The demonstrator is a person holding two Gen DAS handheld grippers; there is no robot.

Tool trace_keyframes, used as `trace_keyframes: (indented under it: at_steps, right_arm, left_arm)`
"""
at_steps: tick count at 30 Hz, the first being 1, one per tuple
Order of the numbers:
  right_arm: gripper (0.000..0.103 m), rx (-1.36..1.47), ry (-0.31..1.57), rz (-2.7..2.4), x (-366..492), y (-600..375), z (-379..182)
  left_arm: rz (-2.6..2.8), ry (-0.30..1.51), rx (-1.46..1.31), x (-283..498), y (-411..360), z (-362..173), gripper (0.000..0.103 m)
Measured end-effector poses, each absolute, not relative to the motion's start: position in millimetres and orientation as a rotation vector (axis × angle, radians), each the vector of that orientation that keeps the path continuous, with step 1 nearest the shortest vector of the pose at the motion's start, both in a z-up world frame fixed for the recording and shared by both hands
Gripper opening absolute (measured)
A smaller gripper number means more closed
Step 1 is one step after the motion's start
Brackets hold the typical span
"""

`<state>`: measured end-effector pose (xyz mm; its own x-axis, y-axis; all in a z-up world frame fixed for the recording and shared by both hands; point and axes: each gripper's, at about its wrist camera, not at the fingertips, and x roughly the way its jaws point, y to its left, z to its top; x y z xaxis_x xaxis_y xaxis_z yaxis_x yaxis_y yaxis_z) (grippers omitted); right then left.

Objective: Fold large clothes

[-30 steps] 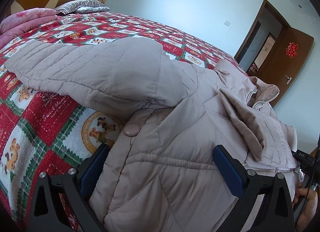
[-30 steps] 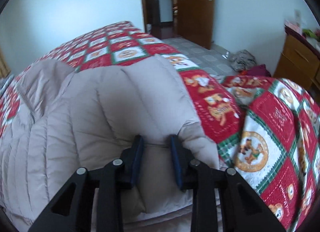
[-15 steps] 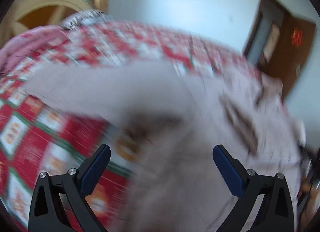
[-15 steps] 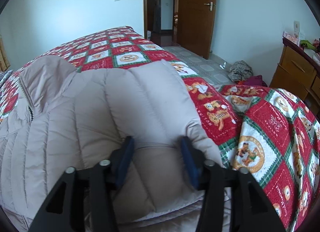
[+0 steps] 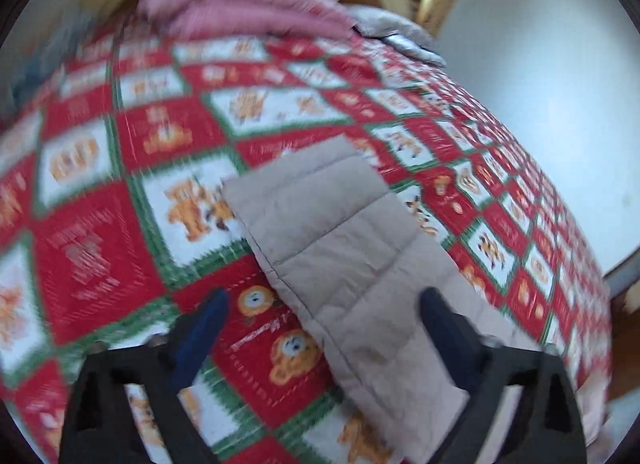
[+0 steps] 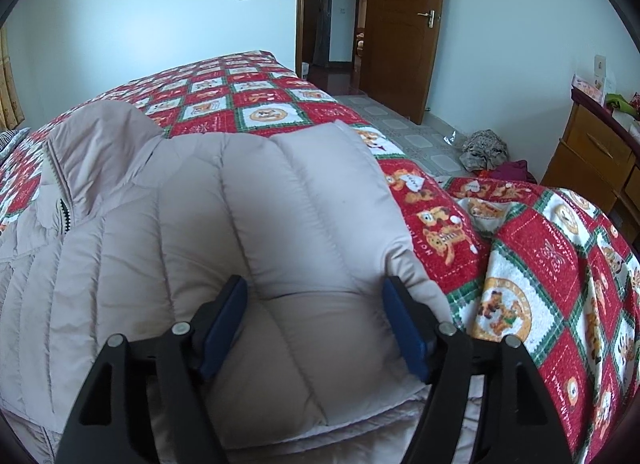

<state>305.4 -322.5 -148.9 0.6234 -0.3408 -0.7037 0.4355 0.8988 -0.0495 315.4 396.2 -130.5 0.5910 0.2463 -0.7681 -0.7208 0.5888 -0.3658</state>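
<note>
A beige quilted puffer jacket (image 6: 208, 224) lies on the bed's red, white and green bear-print quilt (image 6: 540, 276). In the right wrist view one sleeve is folded across the body, and the zip collar (image 6: 64, 204) lies at the left. My right gripper (image 6: 314, 308) is open, its blue pads either side of the folded sleeve, just above it. In the blurred left wrist view the other sleeve (image 5: 344, 248) lies stretched flat on the quilt (image 5: 100, 224). My left gripper (image 5: 322, 318) is open over that sleeve's near part, holding nothing.
Pink bedding (image 5: 244, 4) and a grey pillow (image 5: 396, 32) lie by the headboard. A wooden door (image 6: 404, 28) stands open behind the bed. A wooden dresser (image 6: 596, 156) and a clothes pile (image 6: 484, 148) on the floor are at the right.
My right gripper has opened and let go of the folded sleeve. My left gripper has swung left, from the jacket body to the outstretched sleeve, staying open.
</note>
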Motion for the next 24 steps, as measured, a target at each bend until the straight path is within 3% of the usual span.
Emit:
trace_keyframes:
  at_steps: [1,6,8,11,12,13,19,24]
  right_arm:
    - [0.073,0.128,0.780,-0.448,306.0,-322.9,-149.1]
    - [0.074,0.122,0.780,-0.453,307.0,-321.5,-150.0]
    - [0.074,0.119,0.780,-0.453,307.0,-321.4,-150.3]
    - [0.074,0.116,0.779,-0.453,306.7,-321.5,-150.7]
    - [0.074,0.116,0.780,-0.453,306.7,-321.6,-150.7]
    - [0.074,0.117,0.779,-0.452,306.7,-321.6,-150.7]
    - [0.074,0.117,0.779,-0.452,306.6,-321.3,-150.7]
    - [0.074,0.117,0.779,-0.452,307.0,-321.4,-151.0]
  left_arm:
    - [0.621,0.748,-0.767,318.4,397.6,-137.8,0.076]
    - [0.655,0.759,-0.664,331.0,378.6,-146.2,0.075]
    - [0.678,0.753,-0.590,331.9,371.1,-144.7,0.063]
    - [0.670,0.732,-0.595,328.8,371.4,-144.3,0.031]
    - [0.640,0.726,-0.610,328.3,374.5,-142.9,0.012]
    - [0.609,0.730,-0.620,331.8,379.4,-142.5,0.009]
    - [0.505,0.606,-0.518,326.2,349.1,-92.4,0.005]
    - [0.256,0.419,-0.225,318.4,239.6,-17.4,0.005]
